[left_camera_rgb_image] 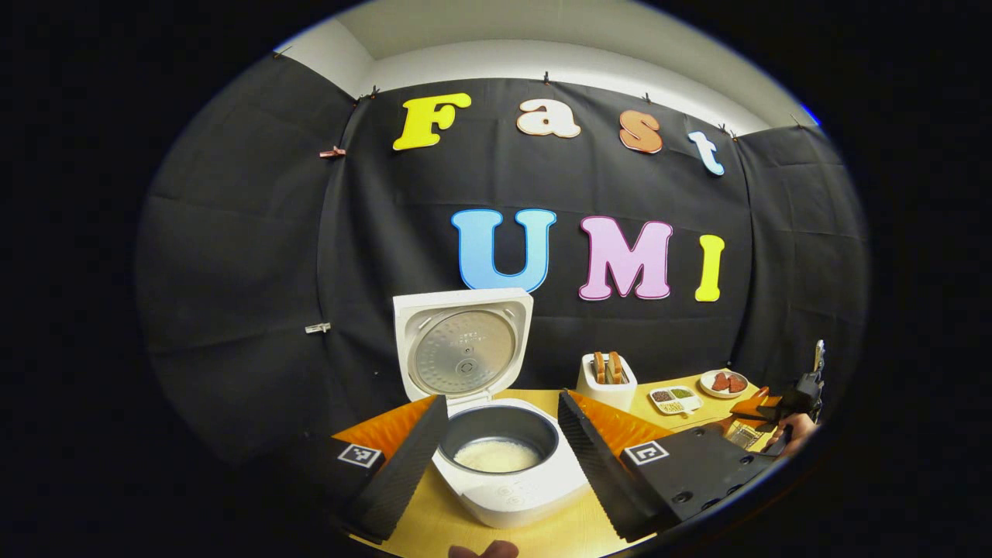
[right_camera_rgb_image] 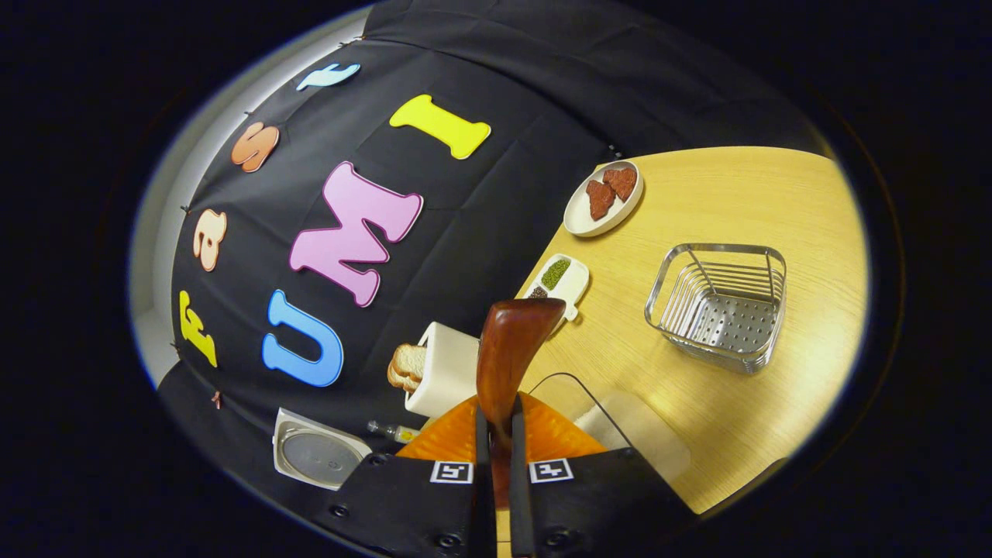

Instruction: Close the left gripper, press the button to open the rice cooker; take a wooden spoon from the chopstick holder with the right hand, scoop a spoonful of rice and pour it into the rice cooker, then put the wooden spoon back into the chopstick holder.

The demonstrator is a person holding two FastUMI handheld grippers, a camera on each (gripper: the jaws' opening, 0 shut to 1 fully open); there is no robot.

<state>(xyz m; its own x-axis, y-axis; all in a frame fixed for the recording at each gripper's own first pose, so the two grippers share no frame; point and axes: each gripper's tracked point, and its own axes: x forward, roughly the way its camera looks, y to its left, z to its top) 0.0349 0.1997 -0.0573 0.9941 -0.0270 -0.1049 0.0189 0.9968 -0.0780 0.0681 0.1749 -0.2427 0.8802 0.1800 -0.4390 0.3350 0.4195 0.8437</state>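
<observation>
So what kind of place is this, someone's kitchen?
Probably a mock kitchen staged in a booth, not a real home: a rice cooker with its lid up, a toaster holding bread and a plate of food sit on a wooden table against black cloth.

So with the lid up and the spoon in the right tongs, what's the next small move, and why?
Probably carry the wooden spoon to the rice supply: the right tongs are shut on its handle, its bowl looks empty, and the rice cooker stands open.
</observation>
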